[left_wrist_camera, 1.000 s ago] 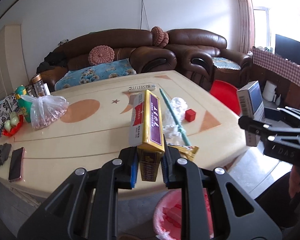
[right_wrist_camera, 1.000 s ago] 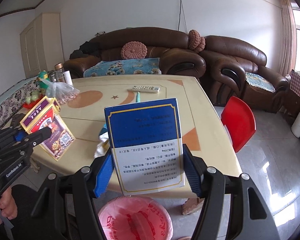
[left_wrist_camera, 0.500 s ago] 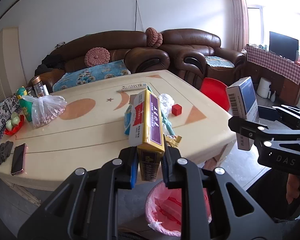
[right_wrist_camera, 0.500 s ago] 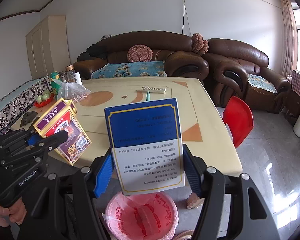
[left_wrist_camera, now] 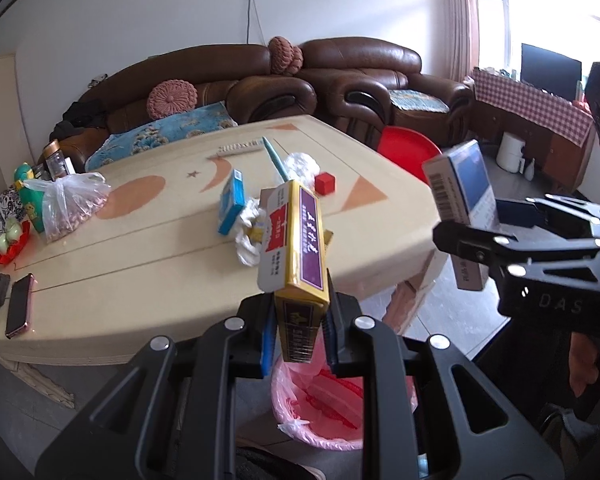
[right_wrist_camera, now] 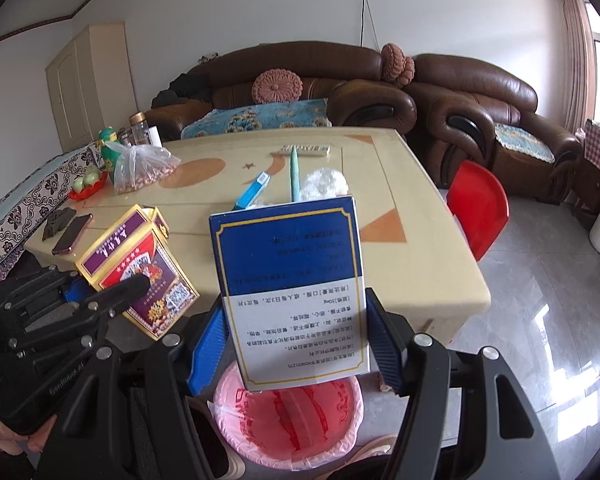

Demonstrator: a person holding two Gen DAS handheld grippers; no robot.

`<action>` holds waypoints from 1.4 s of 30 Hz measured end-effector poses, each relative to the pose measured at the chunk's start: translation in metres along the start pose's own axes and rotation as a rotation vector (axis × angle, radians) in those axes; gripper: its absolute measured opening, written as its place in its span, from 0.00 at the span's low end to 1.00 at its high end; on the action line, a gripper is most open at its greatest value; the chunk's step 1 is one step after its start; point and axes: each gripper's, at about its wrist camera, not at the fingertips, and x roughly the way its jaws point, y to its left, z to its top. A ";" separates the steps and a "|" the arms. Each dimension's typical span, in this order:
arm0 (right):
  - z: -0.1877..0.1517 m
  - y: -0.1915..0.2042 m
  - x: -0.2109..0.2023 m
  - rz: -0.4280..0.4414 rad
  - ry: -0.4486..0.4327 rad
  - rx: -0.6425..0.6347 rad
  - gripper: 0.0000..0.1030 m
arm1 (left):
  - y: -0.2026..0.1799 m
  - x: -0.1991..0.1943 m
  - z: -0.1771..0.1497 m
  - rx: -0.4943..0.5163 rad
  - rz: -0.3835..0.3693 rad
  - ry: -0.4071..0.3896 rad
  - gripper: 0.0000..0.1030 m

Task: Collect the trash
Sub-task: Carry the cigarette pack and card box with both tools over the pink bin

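Observation:
My left gripper (left_wrist_camera: 298, 338) is shut on a gold and purple box (left_wrist_camera: 300, 248), held on edge above a pink-lined trash bin (left_wrist_camera: 324, 412) on the floor. My right gripper (right_wrist_camera: 294, 342) is shut on a blue and white box (right_wrist_camera: 292, 280), upright over the same trash bin (right_wrist_camera: 288, 420). In the right wrist view the left gripper (right_wrist_camera: 112, 300) and its gold and purple box (right_wrist_camera: 140, 268) sit at the left. In the left wrist view the right gripper (left_wrist_camera: 480, 240) and its blue and white box (left_wrist_camera: 460, 200) are at the right. A small blue box (left_wrist_camera: 232, 200), crumpled white plastic (left_wrist_camera: 248, 232) and a red cube (left_wrist_camera: 325, 183) lie on the table (left_wrist_camera: 140, 248).
A teal stick (left_wrist_camera: 276, 160), a remote (left_wrist_camera: 240, 147), a bag of nuts (left_wrist_camera: 72, 204), a phone (left_wrist_camera: 18, 310) and a green bottle (left_wrist_camera: 28, 196) are on the table too. A red chair (right_wrist_camera: 476, 204) stands by its right side. Brown sofas (right_wrist_camera: 340, 88) line the wall.
Both grippers have drawn back from the table and sunk a little with their boxes. The trash bin now shows larger beneath both of them.

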 end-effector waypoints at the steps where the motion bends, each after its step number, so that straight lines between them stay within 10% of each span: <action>1: -0.002 -0.001 0.003 0.002 0.006 0.003 0.60 | -0.001 0.002 -0.002 0.003 -0.002 0.004 0.19; 21: -0.055 -0.008 0.083 0.025 0.203 0.028 0.60 | -0.002 0.070 -0.055 -0.039 -0.067 0.180 0.19; 42: -0.152 -0.037 0.230 0.040 0.615 0.140 0.60 | -0.007 0.183 -0.123 -0.106 -0.133 0.481 0.19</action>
